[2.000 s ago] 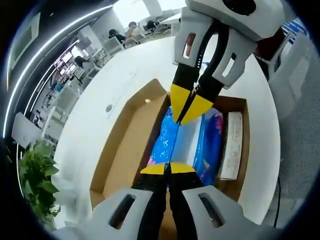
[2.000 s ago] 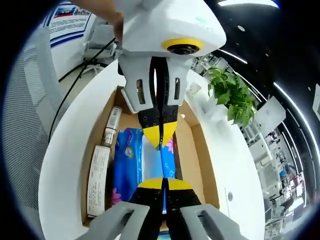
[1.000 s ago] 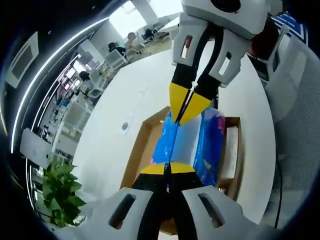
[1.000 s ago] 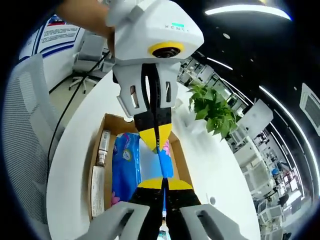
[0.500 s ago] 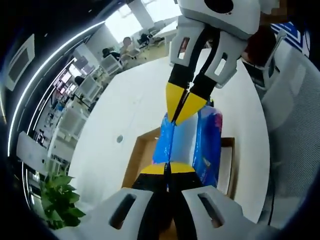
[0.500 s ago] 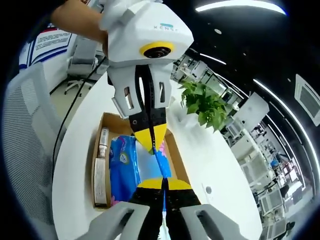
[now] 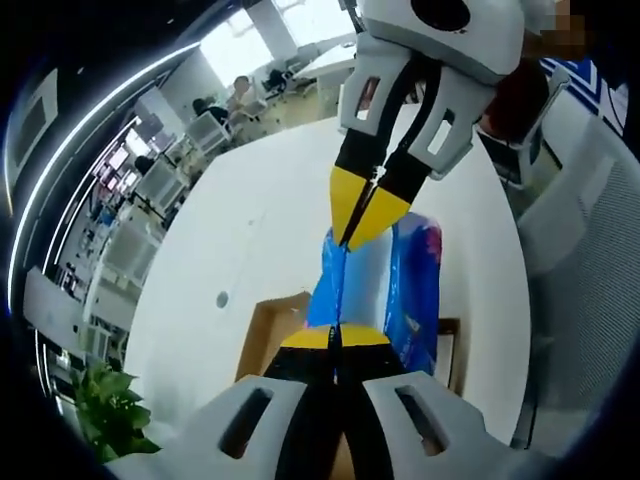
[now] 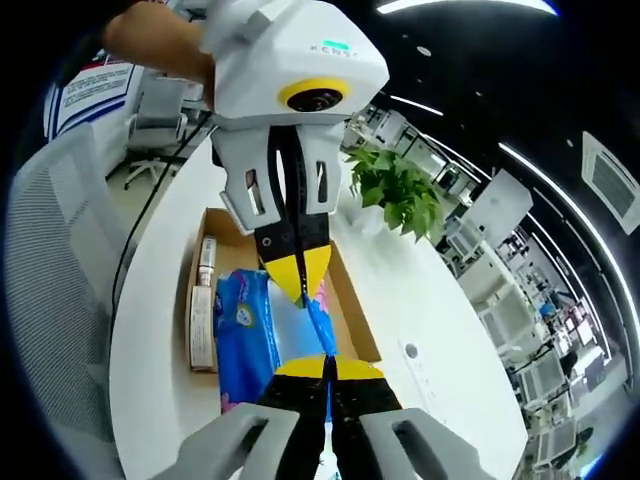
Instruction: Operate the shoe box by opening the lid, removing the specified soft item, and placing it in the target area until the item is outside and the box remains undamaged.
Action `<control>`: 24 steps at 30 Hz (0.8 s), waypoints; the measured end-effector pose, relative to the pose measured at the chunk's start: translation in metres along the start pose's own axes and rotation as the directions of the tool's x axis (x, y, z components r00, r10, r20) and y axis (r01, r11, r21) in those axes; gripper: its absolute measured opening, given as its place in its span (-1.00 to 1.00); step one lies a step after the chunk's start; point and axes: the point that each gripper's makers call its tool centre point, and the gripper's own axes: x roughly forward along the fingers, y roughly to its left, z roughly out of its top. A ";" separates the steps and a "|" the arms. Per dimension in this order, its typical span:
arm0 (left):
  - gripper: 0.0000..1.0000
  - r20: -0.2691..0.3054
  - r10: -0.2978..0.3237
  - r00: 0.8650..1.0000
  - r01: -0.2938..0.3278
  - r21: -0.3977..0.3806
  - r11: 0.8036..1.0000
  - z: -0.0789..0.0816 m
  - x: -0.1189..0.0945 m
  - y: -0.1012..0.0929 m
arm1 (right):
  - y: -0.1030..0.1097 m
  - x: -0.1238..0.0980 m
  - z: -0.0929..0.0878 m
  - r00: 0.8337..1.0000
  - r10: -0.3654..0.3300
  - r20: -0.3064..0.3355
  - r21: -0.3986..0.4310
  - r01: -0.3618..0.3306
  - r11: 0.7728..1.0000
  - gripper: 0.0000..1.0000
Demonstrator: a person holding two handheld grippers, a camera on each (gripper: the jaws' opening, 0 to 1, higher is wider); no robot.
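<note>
Open office behind, round white table (image 7: 270, 210) underneath. Blue tissue pack (image 7: 385, 285) hangs mid-frame, above cardboard shoe box (image 8: 345, 295), long axis running gripper to gripper. Left gripper (image 7: 338, 338) pinches near end, jaws closed on wrap; right gripper (image 8: 328, 368) pinches opposite end, likewise closed. Small carton (image 8: 200, 310) lies in box, left side of right gripper view. Target area: cannot tell where.

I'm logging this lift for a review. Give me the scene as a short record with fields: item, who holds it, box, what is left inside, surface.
item: blue tissue pack, raised above the box
left gripper: shut on one end of the pack
right gripper: shut on the other end
box: open cardboard shoe box, looks intact
left inside: white tube, flat white carton
surface: round white table
</note>
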 end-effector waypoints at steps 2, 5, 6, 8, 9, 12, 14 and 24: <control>-1.00 0.003 -0.007 1.000 0.007 -0.006 1.000 0.007 0.005 -0.001 | -0.002 -0.004 -0.005 1.000 -0.005 -0.005 0.004 0.005 1.000 -1.00; -1.00 0.007 -0.013 1.000 0.013 -0.014 1.000 0.018 0.013 -0.002 | -0.005 -0.010 -0.016 1.000 -0.007 -0.016 0.016 0.007 1.000 -1.00; -1.00 0.006 -0.015 1.000 0.015 -0.012 1.000 0.020 0.016 -0.003 | -0.005 -0.013 -0.020 1.000 -0.004 -0.020 0.022 0.004 1.000 -1.00; -1.00 0.010 -0.022 1.000 0.022 -0.006 1.000 0.027 0.022 -0.006 | -0.007 -0.017 -0.029 1.000 -0.006 -0.027 0.021 0.007 1.000 -1.00; -1.00 0.010 -0.025 1.000 0.025 -0.006 1.000 0.030 0.024 -0.007 | -0.008 -0.019 -0.032 1.000 -0.006 -0.030 0.024 0.006 1.000 -1.00; -1.00 0.015 -0.040 0.999 0.040 0.002 0.999 0.041 0.035 -0.012 | -0.012 -0.026 -0.044 0.999 -0.011 -0.039 0.033 0.012 0.999 -1.00; -1.00 0.016 -0.048 0.999 0.048 0.004 0.999 0.048 0.041 -0.015 | -0.014 -0.031 -0.052 0.999 -0.015 -0.047 0.035 0.017 0.999 -1.00; -1.00 0.015 -0.070 0.997 0.070 0.014 0.997 0.078 0.067 -0.023 | -0.029 -0.050 -0.086 0.995 -0.048 -0.088 0.059 0.054 0.997 -1.00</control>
